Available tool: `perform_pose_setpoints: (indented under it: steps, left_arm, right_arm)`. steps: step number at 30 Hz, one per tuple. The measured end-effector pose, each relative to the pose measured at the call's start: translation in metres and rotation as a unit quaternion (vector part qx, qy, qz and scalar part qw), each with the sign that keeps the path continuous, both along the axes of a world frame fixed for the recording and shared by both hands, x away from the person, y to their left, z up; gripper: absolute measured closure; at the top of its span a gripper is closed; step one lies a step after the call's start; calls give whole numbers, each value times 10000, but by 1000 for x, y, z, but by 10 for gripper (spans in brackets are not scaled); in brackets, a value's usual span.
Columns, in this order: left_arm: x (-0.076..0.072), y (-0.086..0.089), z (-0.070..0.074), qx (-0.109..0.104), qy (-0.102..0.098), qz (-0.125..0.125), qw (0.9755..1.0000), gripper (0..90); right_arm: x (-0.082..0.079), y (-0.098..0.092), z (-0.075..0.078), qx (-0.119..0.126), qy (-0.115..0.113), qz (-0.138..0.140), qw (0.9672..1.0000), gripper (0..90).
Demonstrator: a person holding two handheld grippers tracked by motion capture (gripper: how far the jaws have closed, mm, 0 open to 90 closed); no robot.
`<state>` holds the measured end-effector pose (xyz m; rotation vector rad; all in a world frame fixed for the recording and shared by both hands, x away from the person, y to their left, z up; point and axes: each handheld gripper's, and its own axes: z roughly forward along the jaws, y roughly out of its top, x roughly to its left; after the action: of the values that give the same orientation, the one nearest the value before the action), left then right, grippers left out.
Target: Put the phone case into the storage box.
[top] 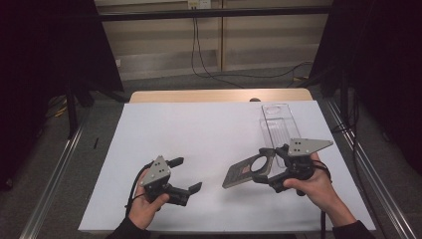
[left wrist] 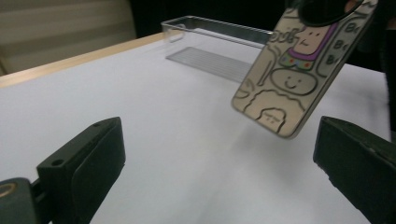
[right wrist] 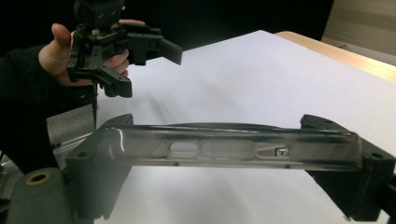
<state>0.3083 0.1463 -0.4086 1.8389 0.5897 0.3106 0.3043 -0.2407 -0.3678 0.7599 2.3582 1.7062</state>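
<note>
High view: we are pinching the phone case [top: 244,173] in our right gripper [top: 271,167] (lifted off the table [top: 209,124]) so our wide-open left gripper [top: 185,175] can reach it.

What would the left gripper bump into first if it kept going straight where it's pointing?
Probably the phone case held up by the right gripper. It hangs just ahead between the left gripper's open jaws, though how far off is hard to judge.
</note>
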Motion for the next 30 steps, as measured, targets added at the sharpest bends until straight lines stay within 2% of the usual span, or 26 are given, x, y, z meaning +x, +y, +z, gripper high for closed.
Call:
perform_pose_setpoints:
  steps: [4, 7, 8, 10, 14, 17, 18, 19, 22, 24, 27, 28, 30]
  left_arm:
    - [1, 14, -3, -101, -34, 364, 9993, 24]
    - [0, 27, -3, -300, -128, 675, 9972, 25]
    - [-1, 31, -3, -264, -227, 778, 9964, 24]
    - [-4, 37, -4, -273, -327, 871, 9953, 23]
    - [-10, 48, -10, -271, -384, 1051, 9934, 23]
    - [-14, 54, -14, -458, -283, 1139, 9920, 23]
    - [-16, 57, -15, -403, -321, 1206, 9914, 22]
    - [-17, 59, -16, -372, -374, 1275, 9904, 22]
    - [-20, 65, -17, -479, -357, 1382, 9886, 22]
    - [-23, 70, -19, -542, -314, 1550, 9859, 23]
    - [-24, 76, -21, -515, -334, 1819, 9814, 22]
    - [-23, 79, -22, -451, -340, 1834, 9814, 22]
    - [-23, 81, -23, -502, -334, 1915, 9796, 22]
  right_arm:
    - [1, -4, 0, -3, 1, -169, 9999, 119]
    - [2, -5, -1, 0, 18, -241, 9997, 119]
    - [2, -5, -1, -9, 23, -264, 9996, 119]
    - [2, -6, -1, 5, 19, -285, 9996, 119]
    - [2, -10, 0, 77, -2, -343, 9994, 119]
    - [3, -14, 2, 117, -30, -448, 9989, 119]
    - [3, -15, 3, 127, -30, -466, 9988, 119]
    - [3, -16, 4, 132, -35, -486, 9987, 119]
    - [2, -21, 9, 192, -120, -570, 9981, 119]
    - [1, -25, 13, 228, -155, -662, 9974, 119]
    - [0, -31, 17, 270, -203, -781, 9964, 119]
    - [0, -33, 19, 292, -223, -825, 9959, 119]
    - [0, -37, 21, 321, -235, -907, 9951, 119]
